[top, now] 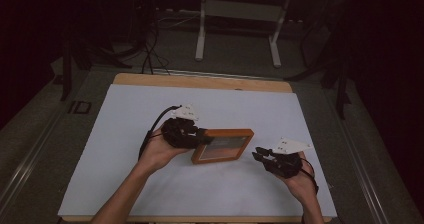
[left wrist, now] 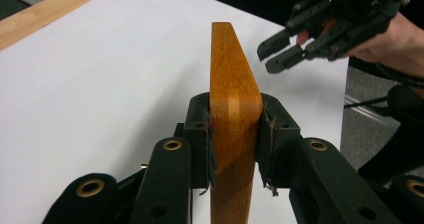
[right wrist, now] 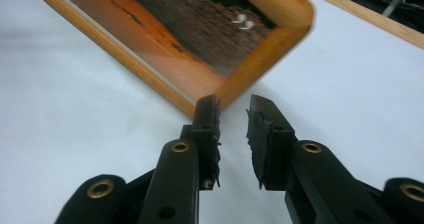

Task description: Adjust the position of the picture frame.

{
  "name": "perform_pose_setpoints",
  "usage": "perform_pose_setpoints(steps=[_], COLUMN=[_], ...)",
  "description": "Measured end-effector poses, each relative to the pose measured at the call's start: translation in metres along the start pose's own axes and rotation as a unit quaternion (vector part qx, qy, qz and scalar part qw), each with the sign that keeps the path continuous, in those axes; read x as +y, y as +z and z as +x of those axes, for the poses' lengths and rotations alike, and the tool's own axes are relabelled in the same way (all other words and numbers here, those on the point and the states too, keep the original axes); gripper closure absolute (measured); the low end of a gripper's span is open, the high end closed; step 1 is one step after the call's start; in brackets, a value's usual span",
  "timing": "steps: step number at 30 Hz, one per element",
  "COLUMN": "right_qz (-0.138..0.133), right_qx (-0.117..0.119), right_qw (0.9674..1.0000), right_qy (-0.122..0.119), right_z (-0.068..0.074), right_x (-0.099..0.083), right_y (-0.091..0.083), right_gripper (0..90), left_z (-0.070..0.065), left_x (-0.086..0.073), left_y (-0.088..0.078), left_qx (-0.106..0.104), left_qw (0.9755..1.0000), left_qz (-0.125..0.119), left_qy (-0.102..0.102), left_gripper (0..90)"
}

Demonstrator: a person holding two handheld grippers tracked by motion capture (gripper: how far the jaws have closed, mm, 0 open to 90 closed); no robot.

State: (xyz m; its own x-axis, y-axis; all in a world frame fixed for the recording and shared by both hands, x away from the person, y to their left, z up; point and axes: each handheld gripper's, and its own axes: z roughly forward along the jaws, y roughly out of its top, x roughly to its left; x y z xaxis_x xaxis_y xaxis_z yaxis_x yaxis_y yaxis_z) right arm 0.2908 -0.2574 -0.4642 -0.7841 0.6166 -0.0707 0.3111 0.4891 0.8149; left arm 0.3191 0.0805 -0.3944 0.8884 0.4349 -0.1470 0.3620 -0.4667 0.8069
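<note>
Left gripper [top: 196,134]: black linkage body, pale three-cornered plate on top, black cable looping off the rear. Right gripper [top: 262,154]: same black build, pale plate, black cable behind. Brass-ringed pivot holes along jaw links, frayed dark pads on inner faces. Bare forearms, no sleeves.
</note>
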Motion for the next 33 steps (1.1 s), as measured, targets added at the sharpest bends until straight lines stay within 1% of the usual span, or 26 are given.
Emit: perform_pose_setpoints(steps=[1, 4, 6, 8, 10, 12, 13, 15, 16, 17, 20, 23, 24, 26, 30, 33], right_qz=[0.001, 0.0, 0.001, 0.001, -0.001, -0.004, -0.007, -0.01, -0.011, -0.014, -0.023, -0.032, -0.032, -0.03, -0.034, -0.032], right_qx=[0.002, 0.006, 0.007, 0.008, 0.006, 0.006, 0.007, 0.008, 0.009, 0.012, 0.03, 0.05, 0.055, 0.063, 0.08, 0.084], right_qw=[1.0, 1.0, 0.9999, 0.9999, 0.9999, 0.9999, 0.9998, 0.9998, 0.9997, 0.9996, 0.9989, 0.9976, 0.9971, 0.9959, 0.993, 0.9914], right_qy=[-0.002, -0.006, -0.008, -0.012, -0.014, -0.014, -0.017, -0.018, -0.02, -0.022, -0.027, -0.037, -0.043, -0.057, -0.081, -0.095], right_z=[0.0, 0.002, 0.003, 0.005, 0.005, 0.006, 0.006, 0.007, 0.007, 0.007, 0.008, 0.011, 0.012, 0.016, 0.021, 0.023], right_x=[0.001, 0.004, 0.006, 0.01, 0.013, 0.016, 0.017, 0.02, 0.022, 0.023, 0.029, 0.037, 0.04, 0.046, 0.059, 0.067], right_y=[0.001, 0.003, 0.004, 0.006, 0.007, 0.007, 0.007, 0.006, 0.005, 0.005, 0.005, 0.007, 0.009, 0.013, 0.021, 0.027], right_gripper=[73.4, 73.0, 72.4, 71.5, 70.5, 69.6, 68.8, 67.1, 65.8, 64.5, 59.6, 55.1, 54.1, 52.8, 48.2, 44.5], left_z=[0.001, 0.002, 0.003, 0.003, 0.003, 0.002, 0.002, 0.002, 0.001, 0.001, -0.001, -0.002, -0.002, -0.002, -0.003, -0.006], left_x=[-0.002, -0.005, -0.005, -0.003, 0.0, 0.001, 0.002, 0.004, 0.005, 0.005, 0.008, 0.011, 0.012, 0.014, 0.017, 0.022], left_y=[-0.003, -0.013, -0.018, -0.021, -0.019, -0.012, -0.011, -0.008, -0.007, -0.006, -0.003, 0.0, 0.002, 0.005, 0.013, 0.02], left_qx=[-0.001, -0.005, -0.006, -0.004, -0.005, -0.01, -0.015, -0.021, -0.021, -0.02, -0.024, -0.028, -0.03, -0.037, -0.057, -0.062], left_qw=[1.0, 1.0, 0.9998, 0.9996, 0.9989, 0.9981, 0.9984, 0.9984, 0.9983, 0.9984, 0.9978, 0.9974, 0.997, 0.9966, 0.9955, 0.9946], left_qz=[0.002, 0.007, 0.013, 0.02, 0.033, 0.042, 0.033, 0.028, 0.026, 0.024, 0.018, 0.015, 0.013, 0.006, -0.004, -0.006], left_qy=[-0.001, 0.005, 0.013, 0.02, 0.033, 0.043, 0.042, 0.044, 0.048, 0.048, 0.059, 0.065, 0.07, 0.074, 0.075, 0.083], left_gripper=[70.9, 70.9, 70.9, 70.8, 70.6, 70.3, 70.2, 70.1, 70.0, 70.0, 69.9, 69.6, 69.5, 69.2, 67.9, 67.4])
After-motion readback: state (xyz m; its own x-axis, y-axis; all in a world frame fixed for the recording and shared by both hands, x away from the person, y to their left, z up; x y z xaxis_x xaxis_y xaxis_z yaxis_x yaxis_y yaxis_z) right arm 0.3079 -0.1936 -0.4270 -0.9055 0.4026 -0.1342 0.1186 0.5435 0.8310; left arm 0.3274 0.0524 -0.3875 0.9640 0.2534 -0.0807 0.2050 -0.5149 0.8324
